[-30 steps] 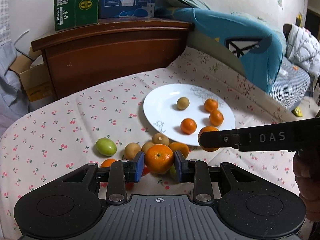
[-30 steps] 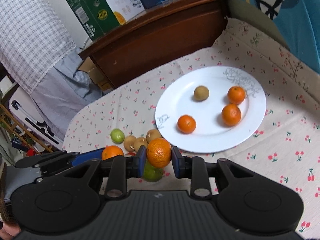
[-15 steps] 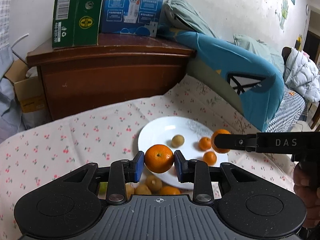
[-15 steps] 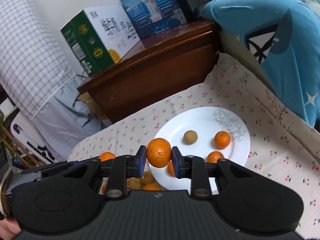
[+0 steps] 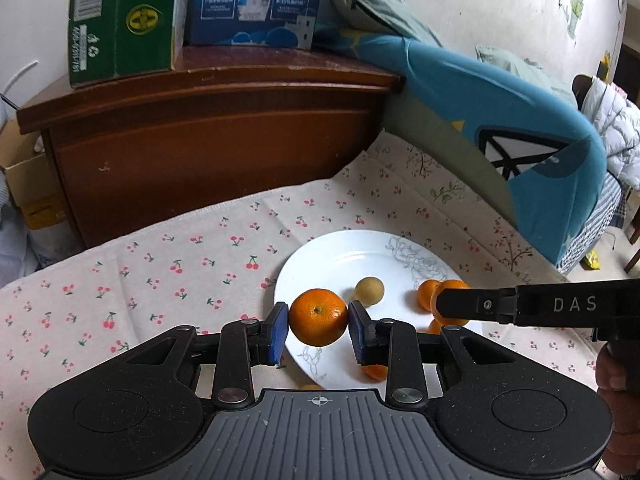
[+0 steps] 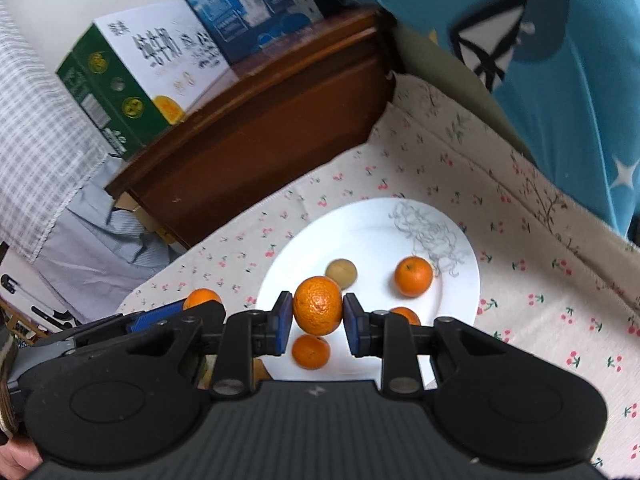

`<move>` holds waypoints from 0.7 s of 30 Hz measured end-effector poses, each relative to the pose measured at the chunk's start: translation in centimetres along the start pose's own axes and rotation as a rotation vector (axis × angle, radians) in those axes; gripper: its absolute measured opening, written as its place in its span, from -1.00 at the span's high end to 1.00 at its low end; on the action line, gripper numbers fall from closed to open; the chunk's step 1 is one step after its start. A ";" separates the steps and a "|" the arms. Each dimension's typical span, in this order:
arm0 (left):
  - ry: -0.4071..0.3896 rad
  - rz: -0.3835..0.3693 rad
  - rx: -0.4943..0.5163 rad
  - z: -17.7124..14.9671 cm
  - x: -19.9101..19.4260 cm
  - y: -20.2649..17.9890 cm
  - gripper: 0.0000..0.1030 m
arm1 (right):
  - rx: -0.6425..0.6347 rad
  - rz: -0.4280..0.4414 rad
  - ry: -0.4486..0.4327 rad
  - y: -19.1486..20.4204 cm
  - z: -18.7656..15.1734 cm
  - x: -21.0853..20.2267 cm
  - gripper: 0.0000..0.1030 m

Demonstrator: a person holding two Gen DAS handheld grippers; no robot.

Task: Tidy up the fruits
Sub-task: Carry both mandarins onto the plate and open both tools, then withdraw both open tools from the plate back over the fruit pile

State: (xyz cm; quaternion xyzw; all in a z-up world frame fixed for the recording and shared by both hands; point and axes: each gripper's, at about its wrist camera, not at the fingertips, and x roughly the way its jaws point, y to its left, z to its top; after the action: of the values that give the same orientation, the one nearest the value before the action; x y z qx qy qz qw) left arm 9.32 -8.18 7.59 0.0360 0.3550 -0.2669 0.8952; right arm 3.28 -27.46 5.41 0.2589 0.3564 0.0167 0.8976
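A: Left gripper (image 5: 318, 329): blue pads clamped on a mandarin (image 5: 318, 322), glossy orange, green stem dimple facing camera, held above the white plate's (image 5: 340, 258) near rim.

B: Right gripper (image 6: 317, 318): clamped on a second mandarin (image 6: 317, 310), pebbled skin. Below it, plate carries three mandarins and one tan fruit (image 6: 341, 273); cherry-print cloth (image 6: 540, 320) underneath.

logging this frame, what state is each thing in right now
left tool: shut on an orange, held above the plate
right tool: shut on another orange, held above the plate
plate: on the cherry cloth, holding three oranges and one brownish fruit
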 end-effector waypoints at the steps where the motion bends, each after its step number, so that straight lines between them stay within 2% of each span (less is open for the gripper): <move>1: 0.006 0.001 0.005 0.0 0.4 -0.1 0.42 | 0.001 -0.006 0.004 -0.1 0.0 0.2 0.48; 11: 0.056 0.002 0.023 -0.1 3.0 -0.8 0.42 | -0.006 -0.045 0.030 -0.5 0.0 1.8 0.48; 17: 0.058 0.016 0.052 0.0 3.4 -1.5 0.38 | 0.012 -0.060 0.025 -0.9 0.1 2.0 0.44; 19: 0.055 0.025 0.059 0.1 3.2 -1.7 0.24 | 0.019 -0.056 0.016 -0.9 0.2 1.8 0.43; 21: 0.032 0.046 0.075 0.2 2.8 -2.0 -0.17 | 0.017 -0.058 0.000 -0.9 0.3 1.5 0.42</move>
State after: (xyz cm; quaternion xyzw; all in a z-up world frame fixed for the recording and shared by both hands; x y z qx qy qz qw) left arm 10.11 -11.23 6.14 0.0822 0.3579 -0.2588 0.8934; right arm 4.48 -28.05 4.23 0.2559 0.3640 -0.0125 0.8955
